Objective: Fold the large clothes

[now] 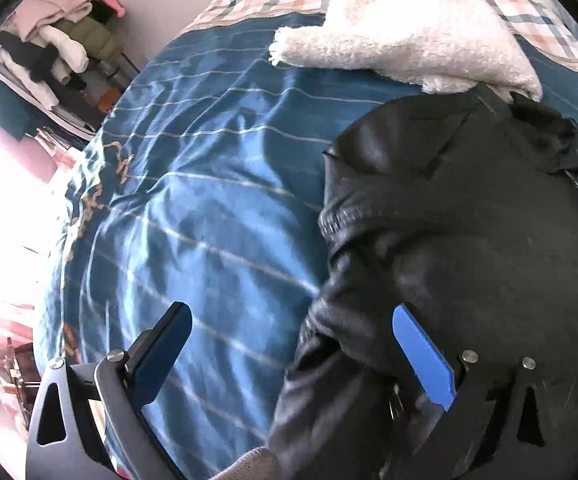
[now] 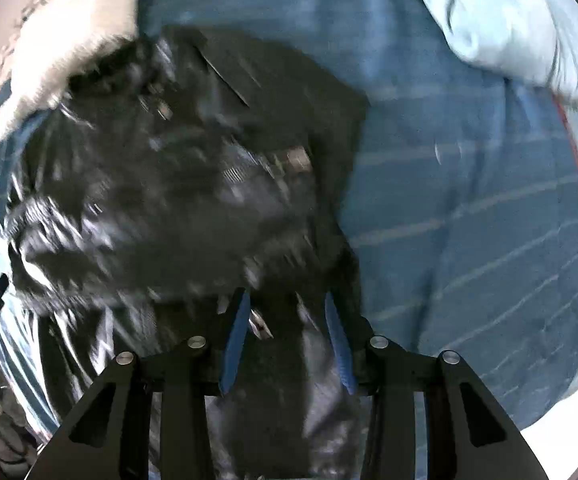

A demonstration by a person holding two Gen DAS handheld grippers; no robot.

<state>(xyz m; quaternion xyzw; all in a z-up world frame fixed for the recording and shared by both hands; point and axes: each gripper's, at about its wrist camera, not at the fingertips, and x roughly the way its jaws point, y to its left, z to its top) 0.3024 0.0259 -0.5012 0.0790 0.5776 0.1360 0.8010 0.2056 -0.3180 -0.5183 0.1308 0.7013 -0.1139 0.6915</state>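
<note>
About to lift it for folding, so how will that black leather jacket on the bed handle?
The black leather jacket will probably sag in thick, heavy folds, as its creased sleeve suggests. Its glossy surface may slip. Metal hardware could snag.

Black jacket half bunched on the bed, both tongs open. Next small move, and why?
Probably bring the left tongs right to grip the jacket sleeve edge: they stand open over the blue bedspread, holding nothing. The right tongs sit open over the jacket, pads not pressing it.
</note>
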